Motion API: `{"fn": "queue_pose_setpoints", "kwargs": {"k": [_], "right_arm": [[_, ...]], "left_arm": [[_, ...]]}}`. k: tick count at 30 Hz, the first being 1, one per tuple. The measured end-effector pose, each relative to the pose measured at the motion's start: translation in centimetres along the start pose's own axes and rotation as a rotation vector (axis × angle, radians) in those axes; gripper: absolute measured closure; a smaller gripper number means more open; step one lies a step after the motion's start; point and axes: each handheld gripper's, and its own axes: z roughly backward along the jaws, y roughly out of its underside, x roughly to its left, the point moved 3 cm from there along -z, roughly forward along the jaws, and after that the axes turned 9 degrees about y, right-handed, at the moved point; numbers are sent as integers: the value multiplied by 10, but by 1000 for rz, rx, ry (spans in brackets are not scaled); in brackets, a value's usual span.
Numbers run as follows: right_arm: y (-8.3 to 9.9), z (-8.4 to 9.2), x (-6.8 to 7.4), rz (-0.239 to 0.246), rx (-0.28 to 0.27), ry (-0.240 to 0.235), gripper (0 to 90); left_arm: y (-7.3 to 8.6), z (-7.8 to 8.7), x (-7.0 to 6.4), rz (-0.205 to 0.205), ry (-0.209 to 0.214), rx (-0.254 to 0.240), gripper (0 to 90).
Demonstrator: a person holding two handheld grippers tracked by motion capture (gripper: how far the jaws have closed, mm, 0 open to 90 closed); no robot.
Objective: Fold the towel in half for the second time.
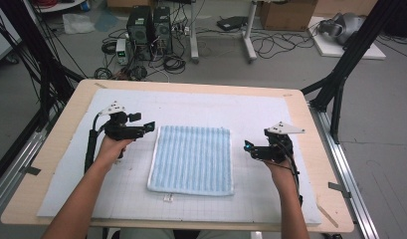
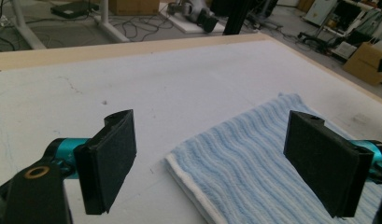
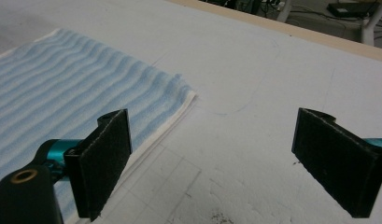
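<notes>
A folded towel [image 1: 191,159] with light blue and white stripes lies flat in the middle of the white mat [image 1: 251,114]. My left gripper [image 1: 144,125] hovers just off the towel's far left corner, open, with nothing between its pads. In the left gripper view the towel [image 2: 254,158] runs under the right jaw, and the left gripper [image 2: 221,163] is wide open. My right gripper [image 1: 248,147] stands just off the towel's right edge, also open and empty. The right gripper view shows the towel [image 3: 62,98] at the left, its edge under the left jaw of the right gripper [image 3: 226,163].
The mat covers a wooden table [image 1: 71,107] with bare strips at the edges. Black frame poles [image 1: 340,74] stand at both sides. Beyond the far edge, computer cases [image 1: 149,25], cables and cardboard boxes [image 1: 288,14] sit on the floor.
</notes>
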Motion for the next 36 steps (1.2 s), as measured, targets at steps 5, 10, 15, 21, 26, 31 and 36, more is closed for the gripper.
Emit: {"fn": "queue_pose_setpoints", "kwargs": {"k": [5, 10, 15, 21, 26, 31, 36], "right_arm": [[0, 0, 4, 17, 7, -11, 113], [2, 0, 7, 26, 24, -21, 113], [1, 0, 8, 29, 18, -35, 112], [2, 1, 9, 32, 20, -37, 113], [2, 0, 9, 33, 28, -34, 113], [3, 0, 9, 32, 40, -32, 113], [3, -1, 8, 27, 49, -28, 113]], "left_arm": [[-1, -18, 8, 10, -34, 54, 250], [-1, -38, 16, 10, -64, 121, 313], [5, -49, 20, 7, -60, 161, 380], [15, -57, 25, 15, -65, 205, 414], [22, -63, 26, -5, -58, 232, 471], [26, -69, 23, -41, -41, 269, 562], [27, -70, 20, -70, -20, 282, 695]]}}
